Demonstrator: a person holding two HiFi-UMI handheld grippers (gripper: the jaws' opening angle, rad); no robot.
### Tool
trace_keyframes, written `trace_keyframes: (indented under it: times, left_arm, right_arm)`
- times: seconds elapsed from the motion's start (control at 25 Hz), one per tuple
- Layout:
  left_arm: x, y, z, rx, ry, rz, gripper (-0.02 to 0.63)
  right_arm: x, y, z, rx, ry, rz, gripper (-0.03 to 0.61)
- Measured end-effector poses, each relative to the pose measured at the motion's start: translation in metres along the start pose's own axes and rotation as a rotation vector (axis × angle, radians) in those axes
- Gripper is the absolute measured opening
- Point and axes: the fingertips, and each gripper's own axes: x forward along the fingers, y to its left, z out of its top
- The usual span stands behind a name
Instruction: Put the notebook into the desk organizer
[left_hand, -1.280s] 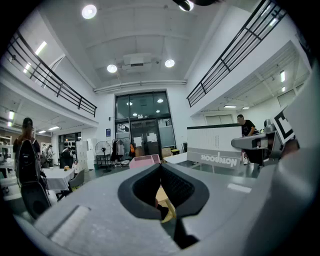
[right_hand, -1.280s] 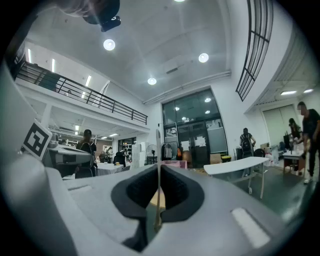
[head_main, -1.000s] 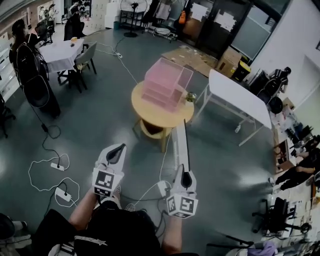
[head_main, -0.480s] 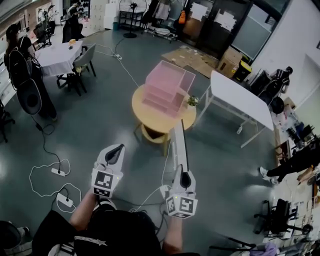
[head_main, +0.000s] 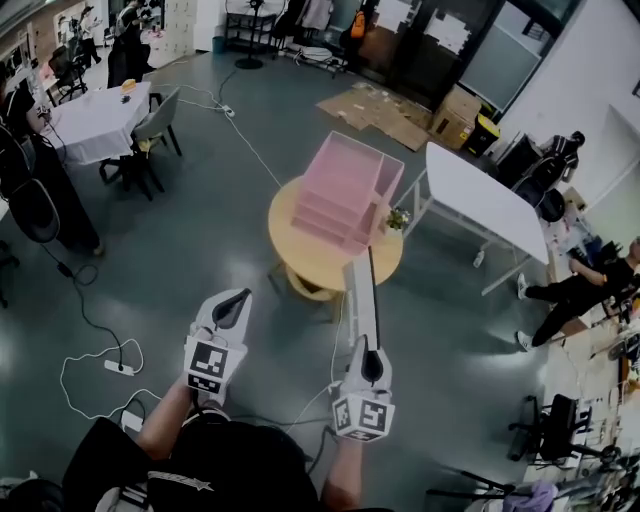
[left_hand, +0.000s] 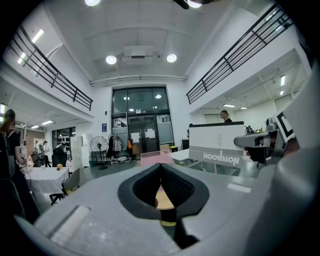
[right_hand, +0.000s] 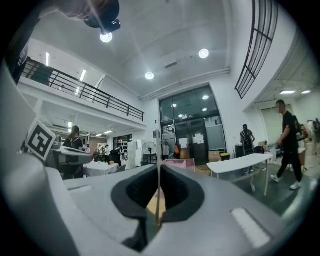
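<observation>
Notebook (head_main: 360, 290) not in yet. Right hand-held gripper (head_main: 368, 352) pinches it by one end, edge-on, well short of the pink desk organizer (head_main: 345, 185) on the round tabletop (head_main: 318, 268). Left hand-held gripper (head_main: 236, 302) is pressed together w/ nothing in it. Left to do, I'd say: get close, line up w/ a tray, slide in, let go.

Two grippers: left gripper (head_main: 238, 297), right gripper (head_main: 368, 348). One notebook (head_main: 360, 295). One pink desk organizer (head_main: 345, 190). One round table (head_main: 310, 265). One long white table (head_main: 480, 200). One cloth-covered table (head_main: 95, 110).
</observation>
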Motion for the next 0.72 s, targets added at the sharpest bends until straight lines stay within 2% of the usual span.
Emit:
trace_keyframes:
  times: [0.36, 0.72]
  left_arm:
    - [0.044, 0.072, -0.018, -0.021, 0.013, -0.097, 0.011]
    - [0.074, 0.111, -0.032, -0.02, 0.006, -0.21, 0.011]
  right_arm:
    - [0.057, 0.048, -0.009, -0.027, 0.047, -0.085, 0.012]
    - [0.09, 0.078, -0.013, -0.01, 0.036, -0.185, 0.012]
